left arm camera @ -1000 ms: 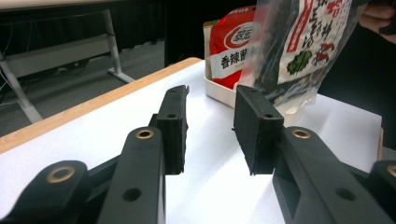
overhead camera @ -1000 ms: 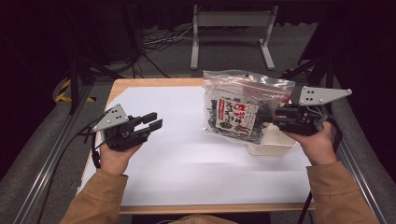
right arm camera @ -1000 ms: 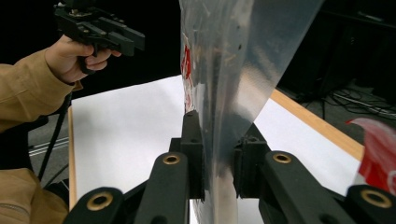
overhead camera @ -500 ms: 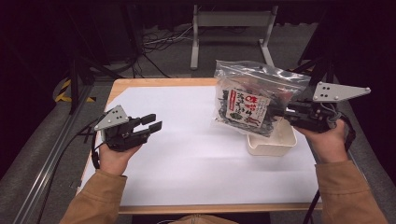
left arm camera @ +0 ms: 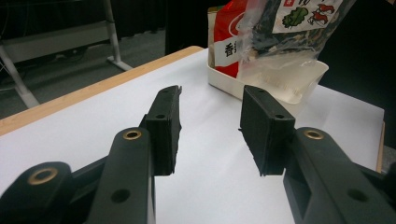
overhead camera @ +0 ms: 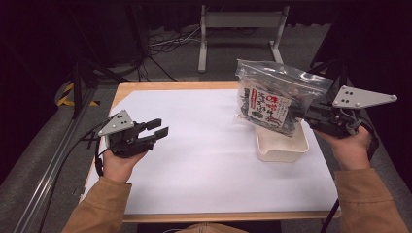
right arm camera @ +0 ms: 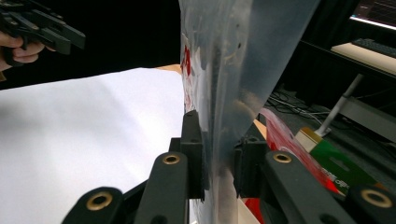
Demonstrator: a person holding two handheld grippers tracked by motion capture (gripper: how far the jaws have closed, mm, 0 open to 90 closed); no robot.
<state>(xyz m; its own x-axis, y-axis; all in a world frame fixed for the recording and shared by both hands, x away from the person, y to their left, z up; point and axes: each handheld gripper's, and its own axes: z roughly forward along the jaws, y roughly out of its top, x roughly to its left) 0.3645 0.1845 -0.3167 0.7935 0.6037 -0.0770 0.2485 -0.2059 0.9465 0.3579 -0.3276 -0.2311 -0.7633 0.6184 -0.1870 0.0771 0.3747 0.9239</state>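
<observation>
Seaweed snack bag (overhead camera: 272, 99) is hanging above the white tray (overhead camera: 282, 145), clamped in the right gripper (overhead camera: 303, 112), so lifting seems done and placing remains, while the left gripper (overhead camera: 158, 128) is waiting with jaws apart.

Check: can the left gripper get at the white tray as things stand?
Probably yes. The left gripper is open and holds nothing, with bare white table cover between it and the white tray. The snack bag, held by the right gripper, hangs over the tray and crowds its top.
</observation>
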